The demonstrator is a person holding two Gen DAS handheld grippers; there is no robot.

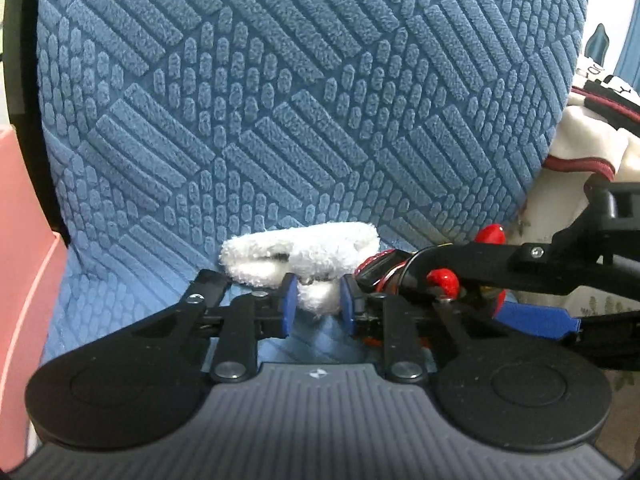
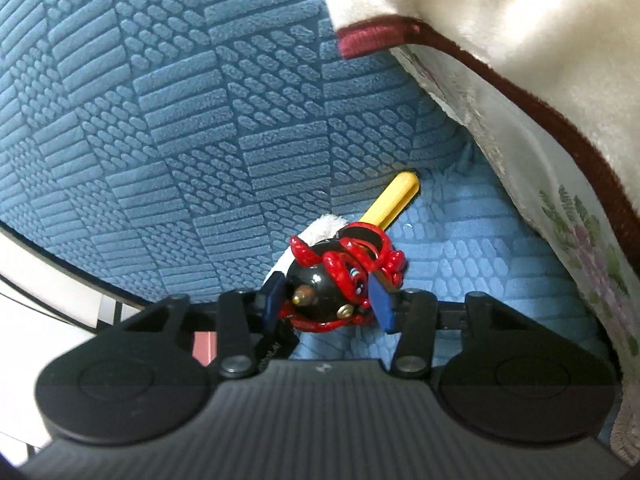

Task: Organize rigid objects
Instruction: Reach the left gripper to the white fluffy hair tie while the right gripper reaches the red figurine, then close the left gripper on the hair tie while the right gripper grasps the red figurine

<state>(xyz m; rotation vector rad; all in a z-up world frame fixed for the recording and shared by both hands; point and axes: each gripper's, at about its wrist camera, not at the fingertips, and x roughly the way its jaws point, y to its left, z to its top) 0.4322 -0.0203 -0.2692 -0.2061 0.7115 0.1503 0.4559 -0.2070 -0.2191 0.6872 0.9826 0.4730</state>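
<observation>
Nearest in the left wrist view, the left gripper (image 1: 318,302) is being closed on the lower tuft of a white fluffy item (image 1: 300,258); the blue pads (image 1: 291,300) appear to be pressing the pile from both sides, so it is judged to be pinched rather than merely straddled. The item is lying on the blue textured seat (image 1: 320,344), close to the seam where the upright backrest (image 1: 280,80) begins.

In the right wrist view, the right gripper (image 2: 325,300) is being clamped on a black ball figure wrapped in red coils (image 2: 334,280), with both pads touching its sides. A yellow stick (image 2: 394,198) is projecting from the figure toward the backrest seam and the cream blanket (image 2: 520,60) at the seat's right edge.

The two grips are being held just beside each other, so a clash of fingers is being risked. The figure is best lifted straight up, so that the stick is not dragged along the seat. The round, glossy ball may be squeezed out if pressure is applied off-centre. The soft tuft is likely to be compressed, so a deeper bite is advised.
</observation>
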